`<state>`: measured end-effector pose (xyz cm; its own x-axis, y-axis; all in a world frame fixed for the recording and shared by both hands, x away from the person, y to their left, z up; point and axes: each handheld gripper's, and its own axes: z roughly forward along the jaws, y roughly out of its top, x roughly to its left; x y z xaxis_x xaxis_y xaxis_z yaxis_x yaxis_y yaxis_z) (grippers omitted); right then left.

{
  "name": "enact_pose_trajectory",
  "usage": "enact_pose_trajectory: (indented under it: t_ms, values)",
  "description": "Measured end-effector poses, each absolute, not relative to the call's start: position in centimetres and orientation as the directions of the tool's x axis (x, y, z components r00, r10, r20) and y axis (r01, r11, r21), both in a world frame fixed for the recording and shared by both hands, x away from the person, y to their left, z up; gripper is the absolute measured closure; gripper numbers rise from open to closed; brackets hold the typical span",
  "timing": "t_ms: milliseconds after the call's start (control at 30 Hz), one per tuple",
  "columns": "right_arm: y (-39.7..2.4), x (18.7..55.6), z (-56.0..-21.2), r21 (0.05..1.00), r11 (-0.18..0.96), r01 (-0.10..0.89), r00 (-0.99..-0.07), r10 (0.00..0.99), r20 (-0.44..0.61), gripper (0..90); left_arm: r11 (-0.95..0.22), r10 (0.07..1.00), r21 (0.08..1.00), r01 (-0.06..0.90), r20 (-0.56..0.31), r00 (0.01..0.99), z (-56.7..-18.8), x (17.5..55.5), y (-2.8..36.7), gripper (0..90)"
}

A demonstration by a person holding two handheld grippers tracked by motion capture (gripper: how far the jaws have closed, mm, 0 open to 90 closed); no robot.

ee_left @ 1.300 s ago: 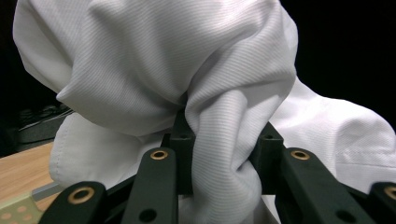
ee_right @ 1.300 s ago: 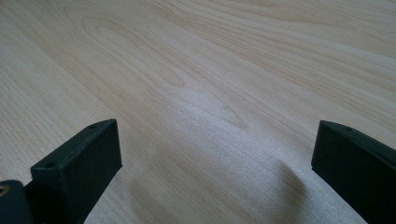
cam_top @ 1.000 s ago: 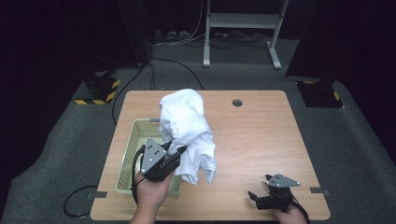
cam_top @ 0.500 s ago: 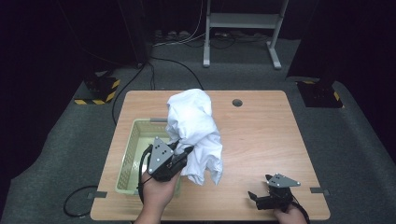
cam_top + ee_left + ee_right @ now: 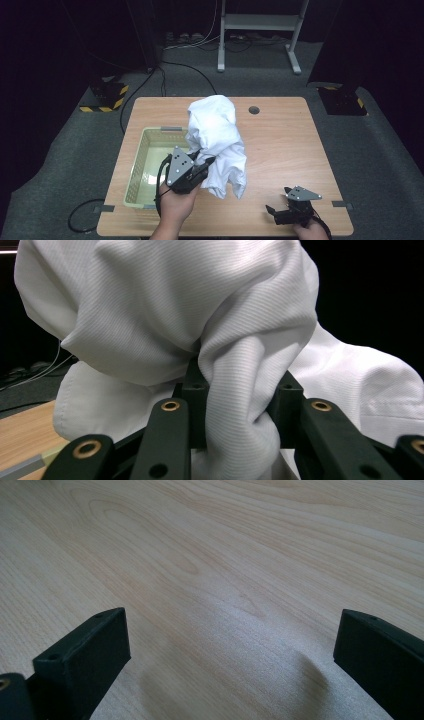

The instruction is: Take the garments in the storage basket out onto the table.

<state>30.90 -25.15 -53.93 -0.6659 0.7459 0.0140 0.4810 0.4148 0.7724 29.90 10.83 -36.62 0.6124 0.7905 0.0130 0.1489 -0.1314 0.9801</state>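
Note:
A crumpled white shirt [image 5: 217,140] hangs in the air over the middle of the wooden table [image 5: 290,145], bunched and draping down. My left gripper [image 5: 202,162] is shut on a fold of it, just right of the basket. In the left gripper view the white shirt [image 5: 200,330] bulges above the jaws and a twisted fold is pinched between them [image 5: 240,410]. My right gripper [image 5: 274,212] rests low at the table's front right, open; in the right gripper view its gripper [image 5: 230,655] has jaws wide apart over bare wood with nothing between them.
A pale green plastic basket [image 5: 135,175] stands on the left half of the table, partly behind the hanging shirt. A round cable hole [image 5: 254,109] sits near the table's far edge. Cables and a white metal stand [image 5: 260,30] are on the floor beyond.
The left gripper has carried the shirt a little to the right, away from above the basket. The right gripper has stayed where it was.

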Motion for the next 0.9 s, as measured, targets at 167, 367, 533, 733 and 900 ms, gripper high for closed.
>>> enact_pose_trajectory:
  t_ms: [167,367,533,733,900]
  values:
    - [-25.2,30.9,-53.9,0.774,0.411,0.482,-0.666,0.746,0.018,0.9,-0.13,0.782,0.981,0.145,0.012,0.623,-36.6,30.0,10.2,68.8]
    - [-25.2,30.9,-53.9,0.774,0.409,0.483,-0.665,0.746,0.021,0.9,-0.13,0.774,0.981,0.143,0.01,0.633,-36.5,30.0,9.5,68.8]
    - [-25.2,30.9,-53.9,0.775,0.407,0.483,-0.665,0.747,0.021,1.0,-0.134,0.766,0.981,0.14,0.012,0.643,-36.5,30.1,8.9,68.8]
    - [-25.3,30.9,-53.9,0.775,0.407,0.483,-0.665,0.747,0.022,0.9,-0.13,0.757,0.982,0.14,0.007,0.653,-36.5,30.1,8.3,68.9]
    - [-25.3,30.9,-53.9,0.775,0.405,0.484,-0.664,0.747,0.024,1.0,-0.131,0.748,0.981,0.141,0.004,0.664,-36.5,30.2,7.7,68.8]
